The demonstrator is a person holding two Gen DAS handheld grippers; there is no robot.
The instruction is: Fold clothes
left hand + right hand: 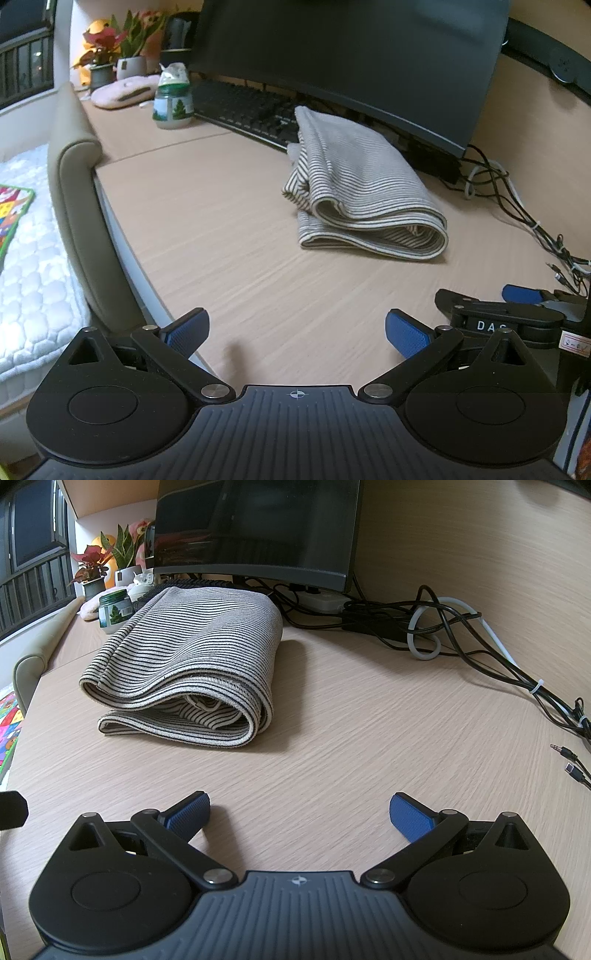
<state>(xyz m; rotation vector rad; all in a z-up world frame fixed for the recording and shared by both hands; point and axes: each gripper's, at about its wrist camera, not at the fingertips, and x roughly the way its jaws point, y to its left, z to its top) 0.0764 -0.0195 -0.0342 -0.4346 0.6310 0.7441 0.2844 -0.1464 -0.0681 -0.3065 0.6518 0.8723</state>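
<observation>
Both tools, left and right, are wide open and hold nothing. The shirt lies folded mid-frame on the surface. A careless grab could undo it or snag the cables.

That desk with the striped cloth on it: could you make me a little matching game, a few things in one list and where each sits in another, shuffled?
Things:
1. striped garment
2. green-lidded jar
3. cable bundle
4. potted plant

Places:
A. far back left corner of the desk, by the window
B. middle of the desk, folded, in front of the monitor
C. right side of the desk, trailing along the wall
D. just left of the garment's far end

Pairs: 1-B, 2-D, 3-C, 4-A
</observation>
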